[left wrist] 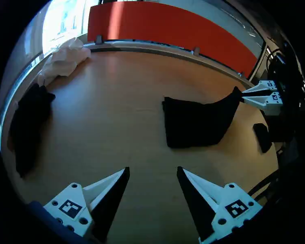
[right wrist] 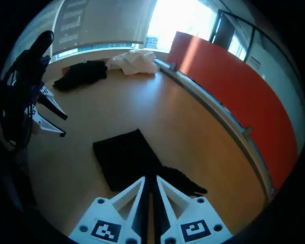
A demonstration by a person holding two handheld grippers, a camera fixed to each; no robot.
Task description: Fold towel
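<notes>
Evidently the right claw (right wrist: 151,181) is clamping a corner of the black cloth towel (right wrist: 124,158) for folding; the left claw (left wrist: 152,173) is hovering, spread.

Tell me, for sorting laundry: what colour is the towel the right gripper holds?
The towel is black, clearest in left gripper view.

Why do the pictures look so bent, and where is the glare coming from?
Left gripper view: the fisheye lens bows the red panel and the window is washed out white. Right gripper view: the window glares too, sunlight brightens part of the red panel, and the black towel is so dark its folds barely show.
</notes>
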